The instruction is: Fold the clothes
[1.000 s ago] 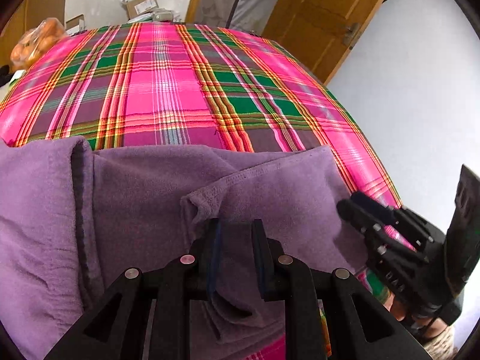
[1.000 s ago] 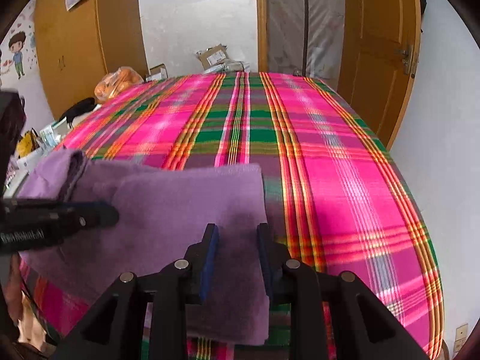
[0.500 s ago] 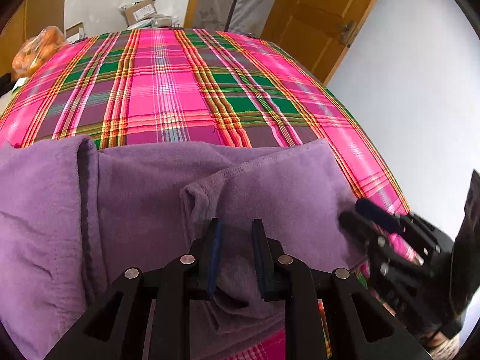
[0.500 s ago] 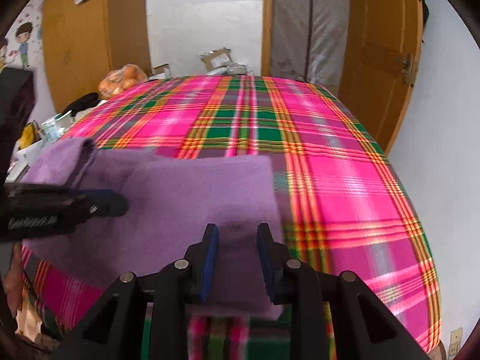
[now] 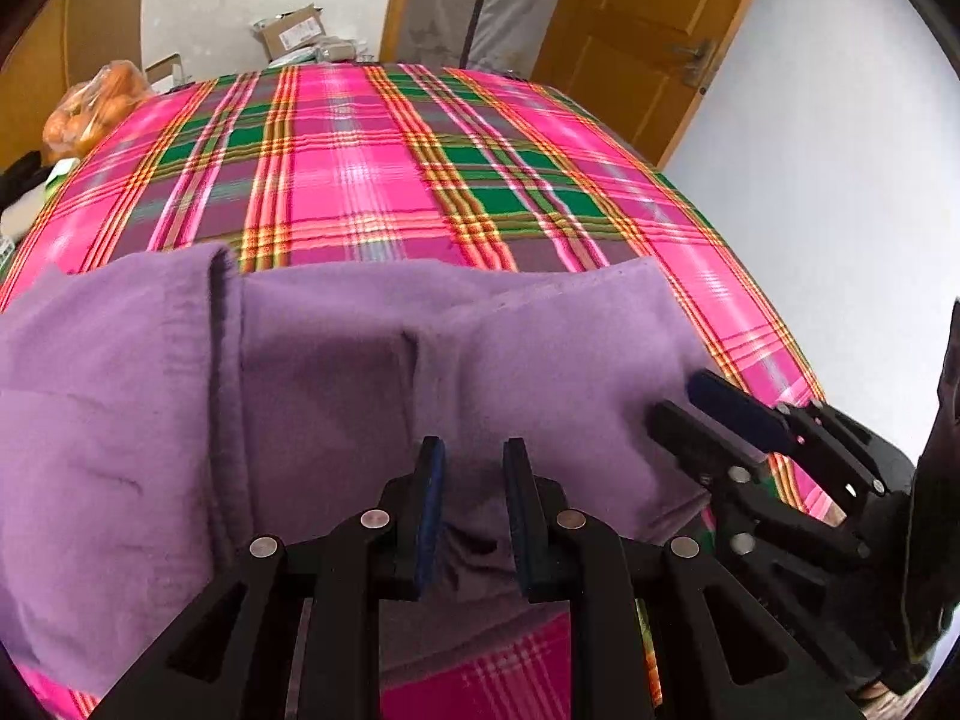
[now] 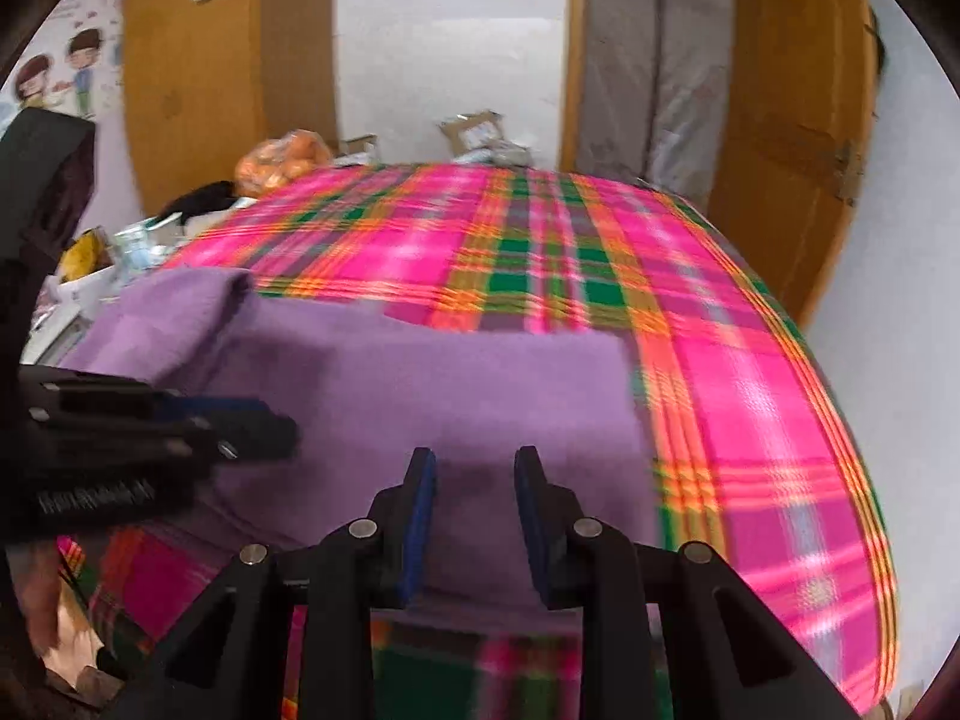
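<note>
My left gripper (image 5: pixel 471 459) and right gripper (image 6: pixel 474 468) each pinch the purple fleece garment's (image 5: pixel 336 372) near edge, spreading it flat across the plaid bedspread (image 5: pixel 372 180) for folding

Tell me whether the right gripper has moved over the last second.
Yes. The right gripper tipped upward and drew back toward the bed's near edge: the wooden door and plaid bedspread sit lower, and the purple garment reaches farther.
</note>
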The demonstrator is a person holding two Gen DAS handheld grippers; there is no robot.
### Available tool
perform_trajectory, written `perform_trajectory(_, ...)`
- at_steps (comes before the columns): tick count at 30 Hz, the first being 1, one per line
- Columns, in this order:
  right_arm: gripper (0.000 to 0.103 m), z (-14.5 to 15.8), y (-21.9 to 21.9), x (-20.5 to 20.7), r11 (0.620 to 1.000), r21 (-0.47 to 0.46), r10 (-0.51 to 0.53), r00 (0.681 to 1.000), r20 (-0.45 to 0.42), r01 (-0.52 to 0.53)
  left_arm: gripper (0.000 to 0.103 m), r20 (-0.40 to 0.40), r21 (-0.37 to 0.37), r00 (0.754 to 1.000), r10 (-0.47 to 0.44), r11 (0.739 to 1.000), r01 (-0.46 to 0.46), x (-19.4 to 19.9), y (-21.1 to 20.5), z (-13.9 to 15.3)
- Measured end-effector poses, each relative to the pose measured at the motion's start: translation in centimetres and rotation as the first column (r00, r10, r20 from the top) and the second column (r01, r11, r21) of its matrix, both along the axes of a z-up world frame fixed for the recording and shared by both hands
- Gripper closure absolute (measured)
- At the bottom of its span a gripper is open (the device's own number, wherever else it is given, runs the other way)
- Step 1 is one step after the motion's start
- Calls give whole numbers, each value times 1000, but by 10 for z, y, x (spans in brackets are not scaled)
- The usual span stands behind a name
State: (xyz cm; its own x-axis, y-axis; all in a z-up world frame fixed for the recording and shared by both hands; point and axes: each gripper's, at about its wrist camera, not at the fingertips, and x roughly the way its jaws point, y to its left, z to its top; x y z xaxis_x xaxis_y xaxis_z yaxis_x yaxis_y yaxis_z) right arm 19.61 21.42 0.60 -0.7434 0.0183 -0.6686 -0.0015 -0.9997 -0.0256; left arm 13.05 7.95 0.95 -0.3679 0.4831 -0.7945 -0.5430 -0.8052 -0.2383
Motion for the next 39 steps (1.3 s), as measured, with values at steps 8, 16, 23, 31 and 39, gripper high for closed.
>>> perform_trajectory(8,76,-5,-31,-3,996,-3,85,996,24,-85,76,14,-15,998,69,997,-69,5,-21,1)
perform_trajectory(16,75,-12,-49,-10,992,-20,126,991,43,-125,77,-22,-11,993,120,993,-120,10,-42,12)
perform_trajectory(23,76,-6,-62,-10,989,4,149,989,15,-150,77,-17,-12,988,154,988,-154,14,-61,13)
perform_trajectory(31,76,10,-79,-9,987,34,158,987,-3,-158,77,12,49,985,175,983,-175,13,-90,16)
perform_trajectory(39,71,38,-97,-7,985,48,169,983,-74,-166,77,13,136,981,192,972,-192,19,-132,40)
